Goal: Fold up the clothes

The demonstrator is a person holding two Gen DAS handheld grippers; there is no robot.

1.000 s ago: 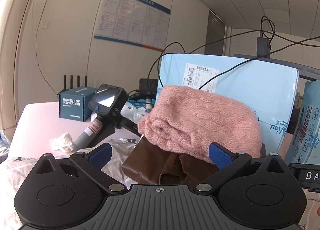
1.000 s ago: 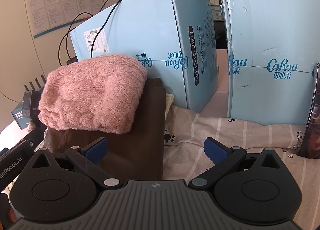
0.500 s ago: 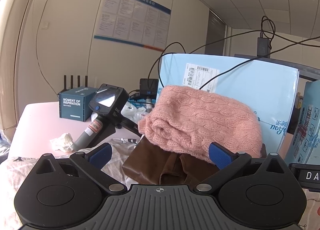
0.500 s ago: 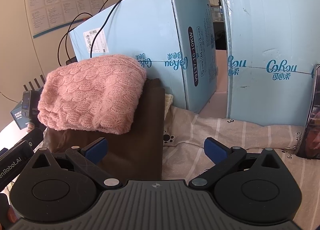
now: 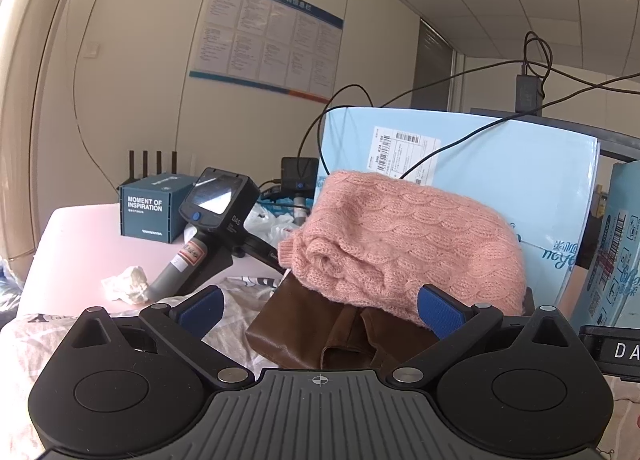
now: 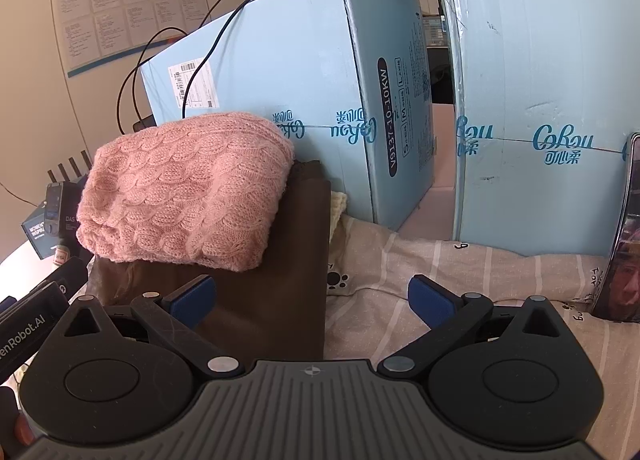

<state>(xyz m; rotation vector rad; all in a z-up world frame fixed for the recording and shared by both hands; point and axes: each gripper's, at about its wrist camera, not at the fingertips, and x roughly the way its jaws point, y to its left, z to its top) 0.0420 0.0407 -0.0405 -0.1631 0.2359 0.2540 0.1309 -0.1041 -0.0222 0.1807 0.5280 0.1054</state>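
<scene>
Folded pink sweater (image 5: 404,244) lies just beyond the open, empty left gripper (image 5: 320,306).

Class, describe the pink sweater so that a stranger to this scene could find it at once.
Start at the big light-blue box with the shipping label. In front of it lies a folded brown garment. The pink sweater sits folded on top, the only chunky cable-knit piece.

Pink cable-knit sweater (image 5: 408,240) is folded into a thick bundle, one ribbed cuff showing at its left end in the left wrist view; it rests on top of a folded dark brown garment (image 6: 264,300), covering that garment's far left portion; the brown garment (image 5: 332,336) lies flat, edges squared, on striped light bedding (image 6: 460,272); both sit just beside a light blue carton (image 6: 288,71).
</scene>
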